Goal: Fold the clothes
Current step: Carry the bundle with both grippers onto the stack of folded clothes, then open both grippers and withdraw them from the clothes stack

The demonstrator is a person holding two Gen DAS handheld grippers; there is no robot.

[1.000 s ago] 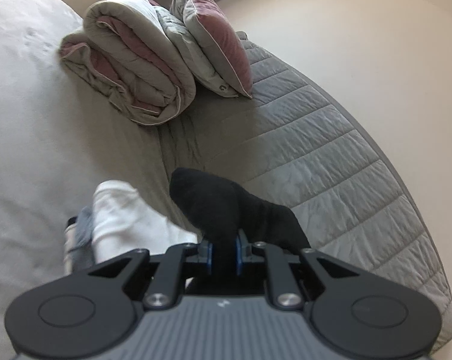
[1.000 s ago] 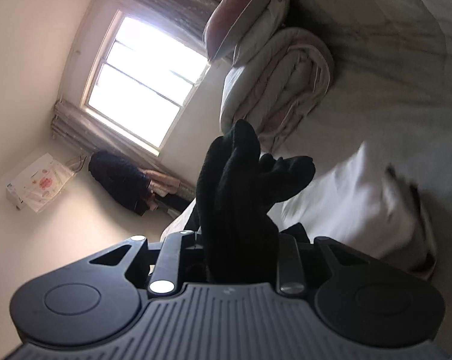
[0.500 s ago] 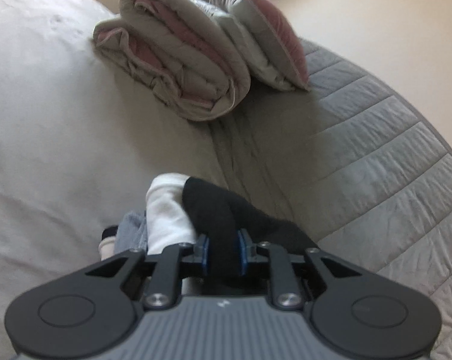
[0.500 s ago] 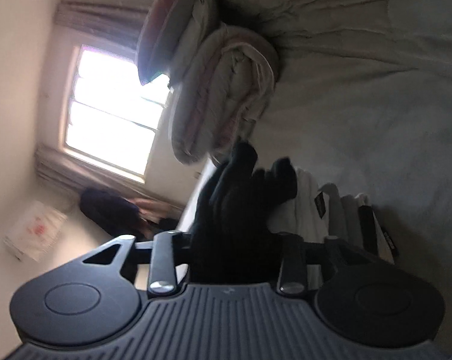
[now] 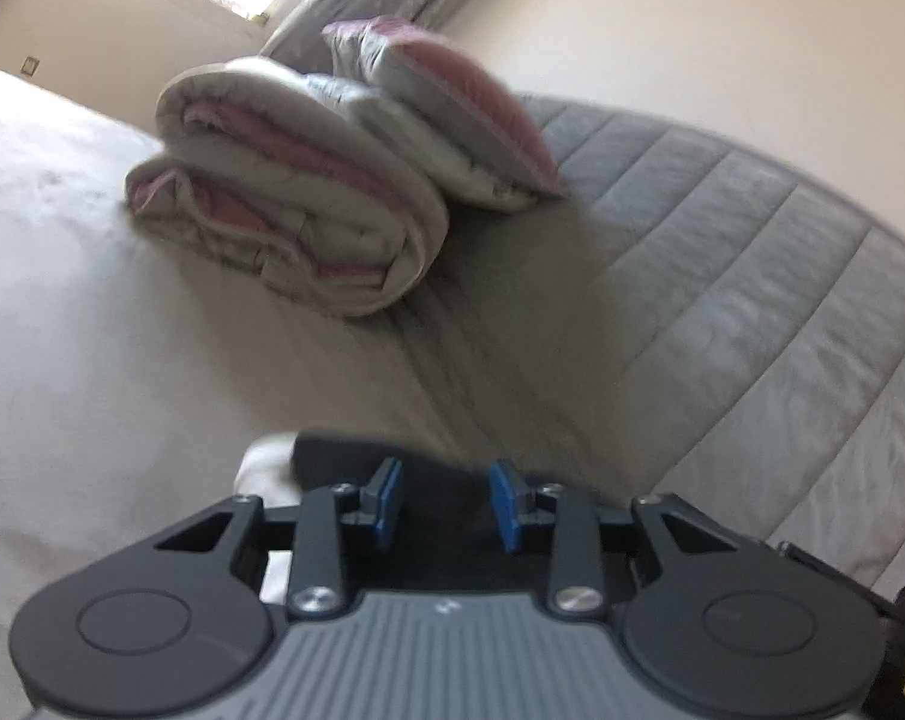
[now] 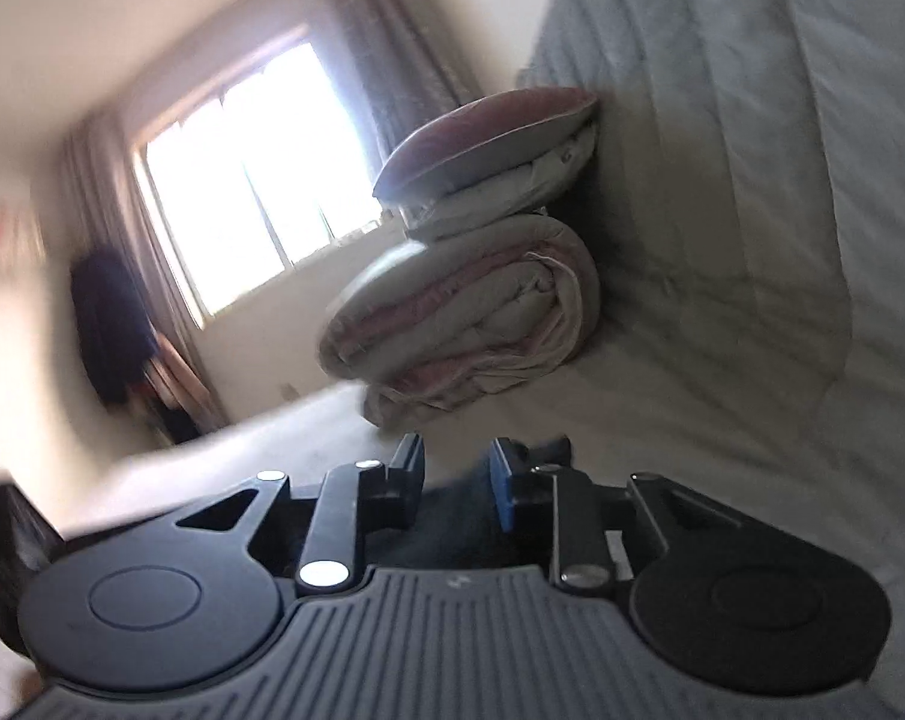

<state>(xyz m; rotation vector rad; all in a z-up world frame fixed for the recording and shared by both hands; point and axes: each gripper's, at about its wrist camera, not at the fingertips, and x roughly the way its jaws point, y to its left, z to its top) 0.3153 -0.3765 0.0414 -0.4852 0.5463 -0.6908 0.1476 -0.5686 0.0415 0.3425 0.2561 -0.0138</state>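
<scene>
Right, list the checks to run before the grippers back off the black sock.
1. Left gripper released: ok. Its fingers have just been opening and stand clear of the black sock between them.
2. Right gripper released: cannot tell. Its fingers have just been closing, dark fabric lies between them, and the view is blurred.
3. Sock lying on the bed: ok.
4. Sock beside the white garment: ok.

white garment (image 5: 266, 468) mostly hidden, window (image 6: 242, 180) blurred

The left gripper (image 5: 446, 501) has just opened off the black sock (image 5: 440, 483), now lying low beneath it; the right gripper (image 6: 457, 483) has been closing.
</scene>
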